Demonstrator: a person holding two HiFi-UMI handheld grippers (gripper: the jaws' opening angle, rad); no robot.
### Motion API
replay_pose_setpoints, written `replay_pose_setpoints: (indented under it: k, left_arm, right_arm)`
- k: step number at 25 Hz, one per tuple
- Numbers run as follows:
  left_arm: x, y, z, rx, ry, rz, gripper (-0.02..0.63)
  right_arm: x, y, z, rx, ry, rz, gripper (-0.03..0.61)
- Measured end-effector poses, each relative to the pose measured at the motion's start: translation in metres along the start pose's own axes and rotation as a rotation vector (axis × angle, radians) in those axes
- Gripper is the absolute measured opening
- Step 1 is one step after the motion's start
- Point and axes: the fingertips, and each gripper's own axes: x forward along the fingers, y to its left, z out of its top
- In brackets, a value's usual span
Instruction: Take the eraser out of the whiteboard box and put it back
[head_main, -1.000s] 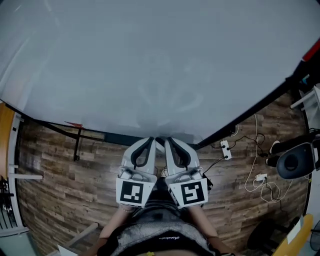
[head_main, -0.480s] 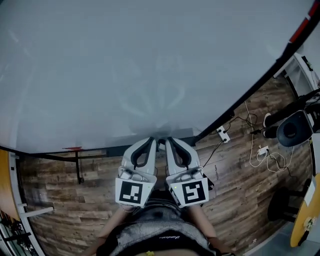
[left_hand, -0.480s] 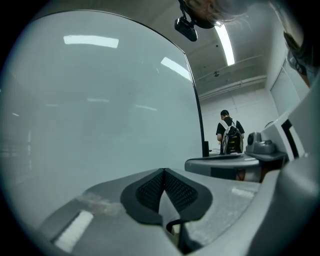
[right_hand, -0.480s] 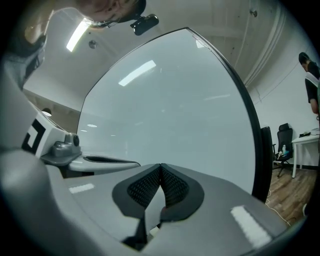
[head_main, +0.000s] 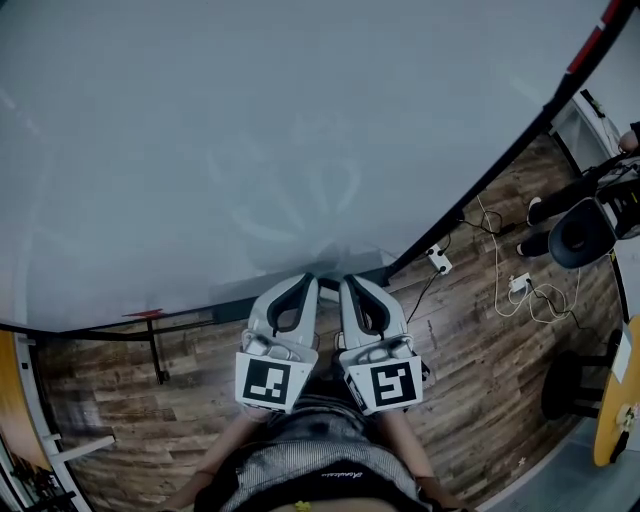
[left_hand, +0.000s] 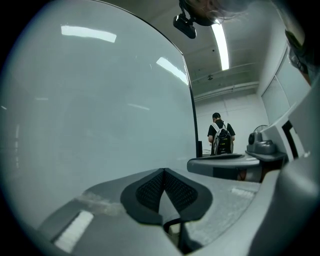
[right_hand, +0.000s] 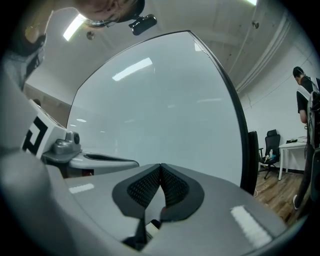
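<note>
Whiteboard (head_main: 250, 120) gleams smooth before shut left tongs (left_hand: 163, 173) and right tongs (right_hand: 160, 168).

Whiteboard (head_main: 250, 130): pale, blank, fills the upper picture; dark frame (head_main: 480, 190) along its lower right edge. Black stand leg (head_main: 157, 350) below it at left.
Left gripper (head_main: 305, 283) and right gripper (head_main: 350, 284): white, side by side, nearly touching, tips at the board's lower edge; each bears a marker cube (head_main: 268, 382).
Floor (head_main: 480, 370): wood planks.
Power strip (head_main: 437, 260): white, on the floor at right, with loose cables (head_main: 500, 275).
Striped shirt (head_main: 320, 465): bottom centre.
</note>
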Motion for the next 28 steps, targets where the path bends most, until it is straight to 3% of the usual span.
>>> replay_pose_setpoints:
  k: [15, 28]
  left_arm:
    - [0.005, -0.002, -0.007, -0.025, 0.009, 0.022, 0.000]
    - [0.002, -0.002, -0.044, -0.012, 0.083, 0.003, 0.000]
  right_arm:
    - [0.005, -0.002, -0.007, -0.010, 0.031, 0.035, 0.003]
    - [0.002, -0.006, -0.034, -0.009, 0.103, 0.032, 0.002]
